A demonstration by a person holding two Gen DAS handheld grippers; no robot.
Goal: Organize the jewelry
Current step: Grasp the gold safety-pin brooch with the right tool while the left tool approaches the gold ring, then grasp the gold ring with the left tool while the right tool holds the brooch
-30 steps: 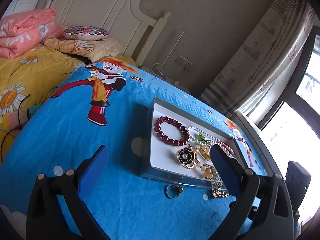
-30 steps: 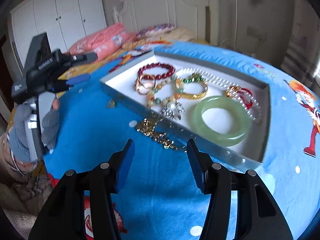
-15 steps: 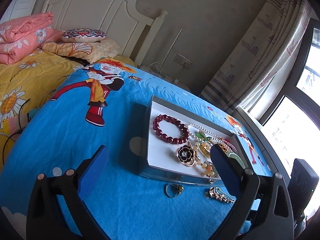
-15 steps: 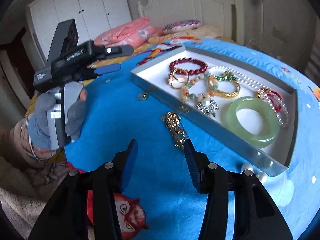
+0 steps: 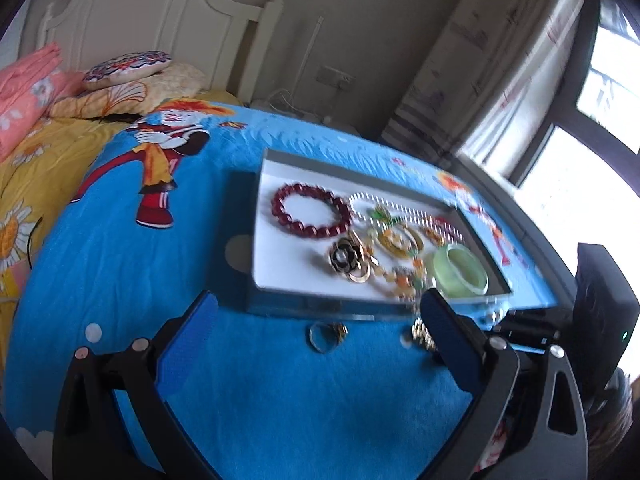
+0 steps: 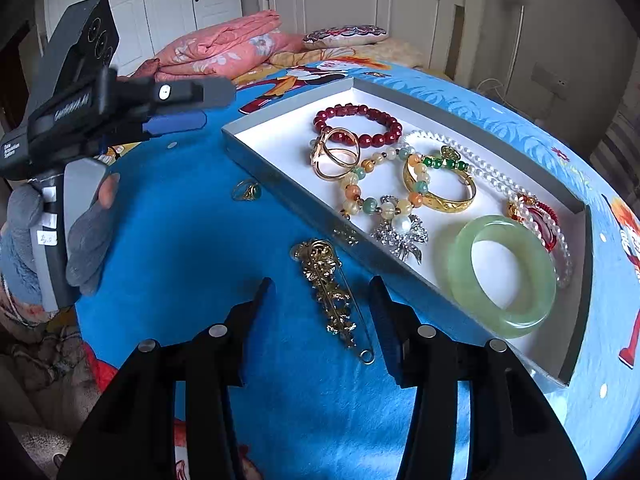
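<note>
A grey tray (image 6: 280, 184) with a white floor lies on the blue blanket and holds a red bead bracelet (image 6: 358, 124), a jade bangle (image 6: 502, 276), a gold bangle, pearls and several other pieces. A gold brooch pin (image 6: 332, 292) lies on the blanket outside the tray, between the open fingers of my right gripper (image 6: 322, 292). A gold ring (image 5: 326, 334) (image 6: 246, 191) lies on the blanket by the tray's near wall. My left gripper (image 5: 316, 312) is open above the ring; it also shows in the right wrist view (image 6: 176, 122). The tray (image 5: 320, 306) and part of the brooch (image 5: 422, 336) show in the left wrist view.
The blanket (image 5: 120, 264) covers a bed with pillows (image 5: 128, 70), a folded pink quilt (image 6: 224, 46) and a white headboard (image 5: 160, 12). Curtains and a window (image 5: 580, 120) stand at the right. White wardrobes (image 6: 160, 4) stand behind.
My right gripper has moved forward and down, and the gold brooch pin now lies between its fingers. My left gripper has shifted closer over the ring. Both stay open.
</note>
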